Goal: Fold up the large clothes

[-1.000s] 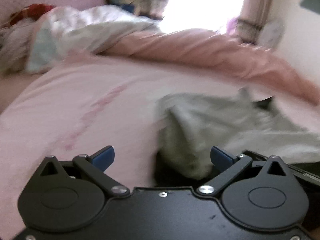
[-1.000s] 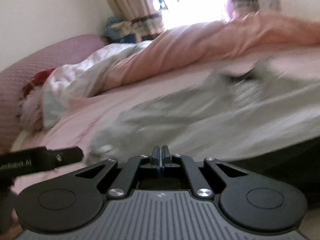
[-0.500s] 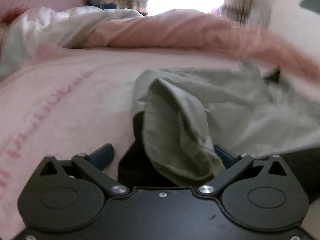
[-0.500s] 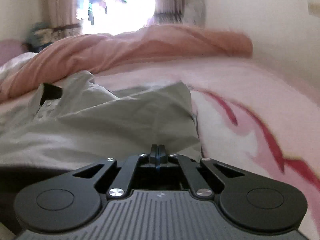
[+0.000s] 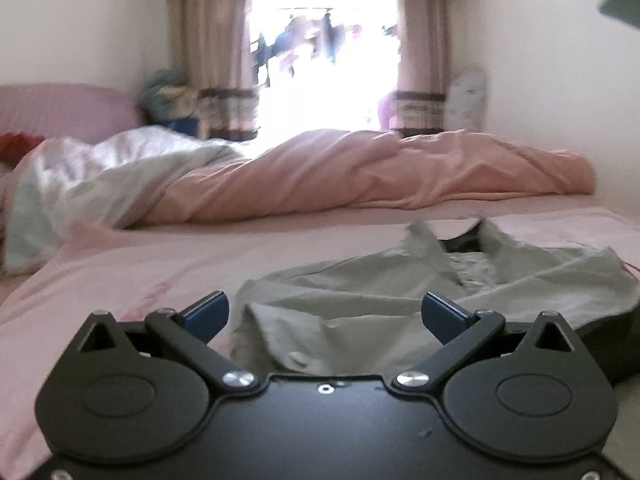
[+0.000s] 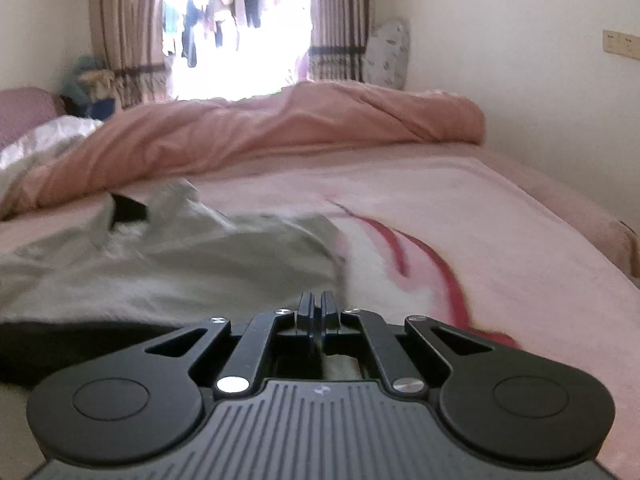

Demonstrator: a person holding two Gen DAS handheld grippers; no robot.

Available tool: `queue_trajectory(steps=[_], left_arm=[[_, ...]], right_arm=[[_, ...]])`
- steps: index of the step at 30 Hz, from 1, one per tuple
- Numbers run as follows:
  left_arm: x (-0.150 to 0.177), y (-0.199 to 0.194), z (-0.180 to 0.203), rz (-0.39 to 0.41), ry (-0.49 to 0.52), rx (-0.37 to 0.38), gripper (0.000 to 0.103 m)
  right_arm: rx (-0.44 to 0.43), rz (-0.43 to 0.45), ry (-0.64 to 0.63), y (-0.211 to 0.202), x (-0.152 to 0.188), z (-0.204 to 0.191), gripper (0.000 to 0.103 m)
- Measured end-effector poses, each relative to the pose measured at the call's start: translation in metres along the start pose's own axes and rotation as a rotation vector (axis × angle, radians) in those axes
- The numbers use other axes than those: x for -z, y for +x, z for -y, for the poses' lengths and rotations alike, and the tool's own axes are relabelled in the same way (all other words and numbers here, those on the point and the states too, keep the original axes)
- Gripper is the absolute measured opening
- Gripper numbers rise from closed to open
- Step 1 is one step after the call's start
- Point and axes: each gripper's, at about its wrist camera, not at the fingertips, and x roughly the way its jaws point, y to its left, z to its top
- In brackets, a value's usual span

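Observation:
A grey-green collared shirt [image 5: 360,292] lies crumpled on the pink bed sheet [image 5: 140,272], its collar toward the far side. My left gripper [image 5: 325,312] is open just over the shirt's near-left part. Its blue pads [image 5: 206,312] stand wide apart, with cloth lying loosely between them. In the right wrist view the shirt [image 6: 180,264] spreads to the left, and its near-right corner meets my right gripper [image 6: 318,312]. That gripper is shut on the shirt's edge, and a bit of cloth shows under the fingers. A dark layer shows along the shirt's near edge.
A rolled pink duvet [image 5: 360,172] lies across the bed's far side, with a white-blue quilt [image 5: 100,176] at the left by the purple headboard [image 5: 60,108]. A wall [image 6: 540,100] runs along the bed's right edge. Bare pink sheet [image 6: 500,240] spreads to the right of the shirt.
The fold of shirt that bulged between my left fingers now lies flatter on the bed. Both views have swung toward the window. The right gripper stays shut at the shirt's corner.

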Motion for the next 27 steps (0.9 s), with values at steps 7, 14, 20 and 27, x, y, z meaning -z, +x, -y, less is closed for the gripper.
queue_trajectory(steps=[7, 14, 20, 27], left_arm=[[0.040, 0.048, 0.002, -0.294, 0.029, -0.025, 0.103], [0.034, 0.044, 0.009, -0.289, 0.110, -0.094, 0.103], [0.043, 0.057, -0.022, -0.329, 0.022, -0.135, 0.103], [0.036, 0.041, -0.038, -0.265, -0.117, -0.143, 0.103]], right_arm=[[-0.025, -0.050, 0.164, 0.005, 0.013, 0.030, 0.010], [-0.163, -0.022, 0.033, -0.006, 0.023, -0.013, 0.010], [-0.168, -0.092, -0.101, 0.027, 0.047, -0.035, 0.007], [-0.160, 0.003, -0.016, -0.010, 0.030, -0.036, 0.008]])
